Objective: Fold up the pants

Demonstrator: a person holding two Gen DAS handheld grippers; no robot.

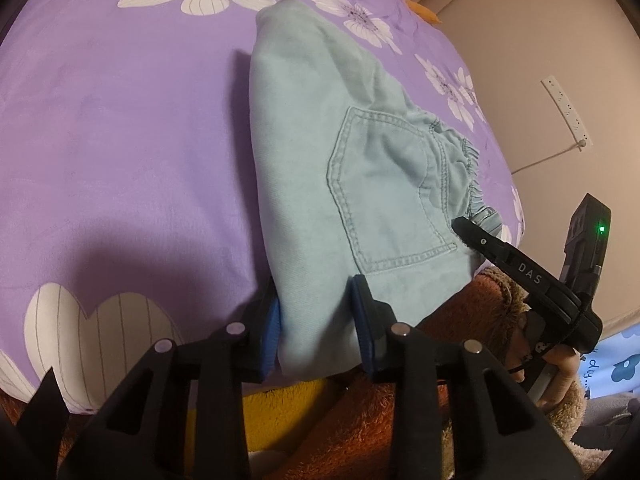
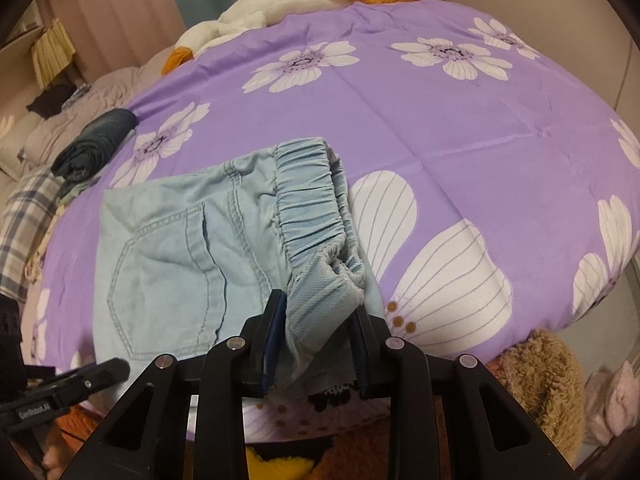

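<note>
The light-blue pants (image 1: 340, 184) lie folded on the purple floral bedspread (image 1: 120, 140). The left gripper (image 1: 318, 328) clamps their 6 o'clock edge; the right gripper (image 2: 316, 344) clamps the waistband corner.

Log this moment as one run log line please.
left gripper: shut on pants edge | right gripper: shut on waistband | bedspread

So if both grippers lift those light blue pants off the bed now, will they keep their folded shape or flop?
The pants will probably flop: the soft denim already sags between the right gripper and the bed. The folded layers, pinched only at the near edge by the left gripper, may slide apart. They look light, so the waistband likely won't slip out.
</note>
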